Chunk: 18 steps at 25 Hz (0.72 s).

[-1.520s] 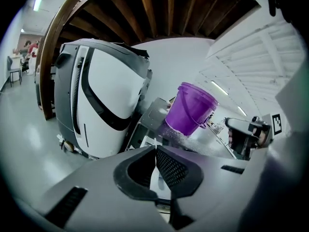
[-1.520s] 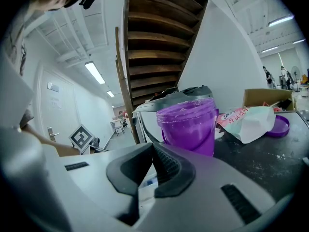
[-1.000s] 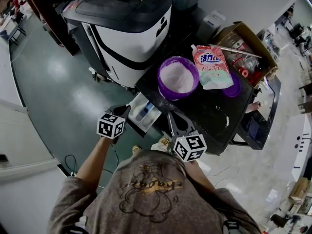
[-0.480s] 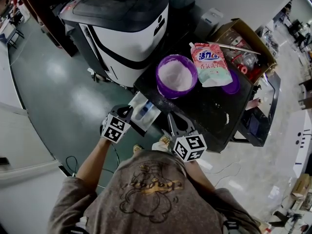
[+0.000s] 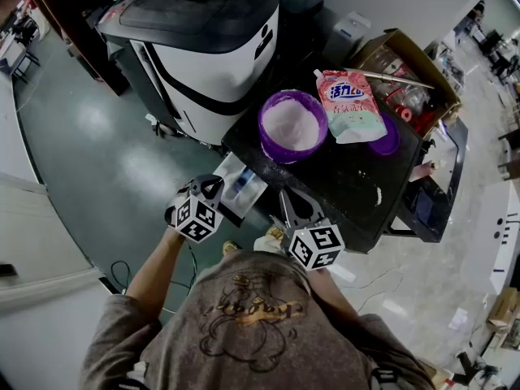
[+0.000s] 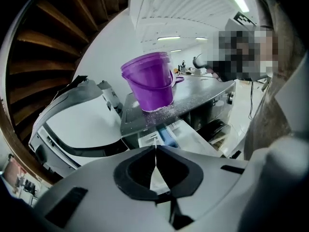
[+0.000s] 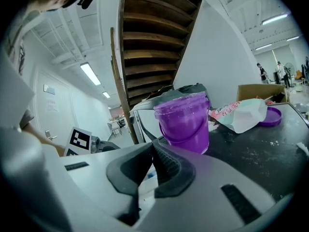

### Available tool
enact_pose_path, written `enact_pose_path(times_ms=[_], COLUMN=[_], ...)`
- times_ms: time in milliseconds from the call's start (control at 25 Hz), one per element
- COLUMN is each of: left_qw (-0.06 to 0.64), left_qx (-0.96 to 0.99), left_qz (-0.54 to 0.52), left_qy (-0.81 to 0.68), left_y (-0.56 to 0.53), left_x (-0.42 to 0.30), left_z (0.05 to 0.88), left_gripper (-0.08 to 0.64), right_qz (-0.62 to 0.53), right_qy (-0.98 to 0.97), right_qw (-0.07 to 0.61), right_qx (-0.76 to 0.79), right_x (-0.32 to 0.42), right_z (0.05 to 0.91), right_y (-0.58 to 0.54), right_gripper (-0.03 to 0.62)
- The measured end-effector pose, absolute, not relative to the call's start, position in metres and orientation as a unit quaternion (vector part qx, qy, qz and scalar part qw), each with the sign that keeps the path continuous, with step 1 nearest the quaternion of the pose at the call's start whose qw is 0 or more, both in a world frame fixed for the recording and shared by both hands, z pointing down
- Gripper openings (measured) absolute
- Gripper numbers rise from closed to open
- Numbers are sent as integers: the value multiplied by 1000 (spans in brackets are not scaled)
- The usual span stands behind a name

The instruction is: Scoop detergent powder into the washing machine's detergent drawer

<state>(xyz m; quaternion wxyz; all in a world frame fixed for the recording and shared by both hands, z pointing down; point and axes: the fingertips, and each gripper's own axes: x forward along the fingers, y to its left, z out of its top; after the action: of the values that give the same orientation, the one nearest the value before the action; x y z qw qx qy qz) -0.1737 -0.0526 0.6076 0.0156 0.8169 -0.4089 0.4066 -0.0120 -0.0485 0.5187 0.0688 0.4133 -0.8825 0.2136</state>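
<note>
In the head view the white plastic detergent drawer (image 5: 241,184) stands pulled out from under the dark, powder-dusted machine top (image 5: 341,181). Its long axis runs roughly from 1 o'clock to 7 o'clock, with the free end pointing to 7 o'clock, toward the person. A blue compartment shows inside it.

The left gripper (image 5: 211,187) sits just at the drawer's 8 o'clock edge; in the left gripper view (image 6: 155,149) its jaws meet tip to tip and grip nothing. The right gripper (image 5: 286,195) lies over the machine top's near edge, at 3 o'clock of the drawer; in the right gripper view (image 7: 153,146) its jaws are likewise pressed together and empty.

A round purple plastic bucket of white powder (image 5: 293,126) stands upright on the machine top at 1 o'clock of the drawer. A pink-and-white detergent pouch (image 5: 349,106) lies flat at the bucket's 2 o'clock, spout toward 11 o'clock, beside a flat purple lid (image 5: 390,143).
</note>
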Motion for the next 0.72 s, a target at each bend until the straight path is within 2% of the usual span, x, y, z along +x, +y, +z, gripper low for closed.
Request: enact_pose_path(times_ms=[160, 360, 720], left_qw=[-41, -66, -152], left_qx=[810, 805, 789], left_qz=[441, 457, 493], left_qy=[-384, -373, -333], left_y=[-49, -47, -43], left_x=[-168, -165, -158], left_z=[609, 609, 612], left_gripper=[23, 23, 23], right_qz=[217, 218, 216], right_qy=[-882, -882, -883], right_qw=[67, 67, 67], right_qx=[413, 413, 413], right_x=[-11, -10, -7], right_z=[520, 520, 519], right_y=[-48, -47, -48], right_gripper=[2, 3, 2])
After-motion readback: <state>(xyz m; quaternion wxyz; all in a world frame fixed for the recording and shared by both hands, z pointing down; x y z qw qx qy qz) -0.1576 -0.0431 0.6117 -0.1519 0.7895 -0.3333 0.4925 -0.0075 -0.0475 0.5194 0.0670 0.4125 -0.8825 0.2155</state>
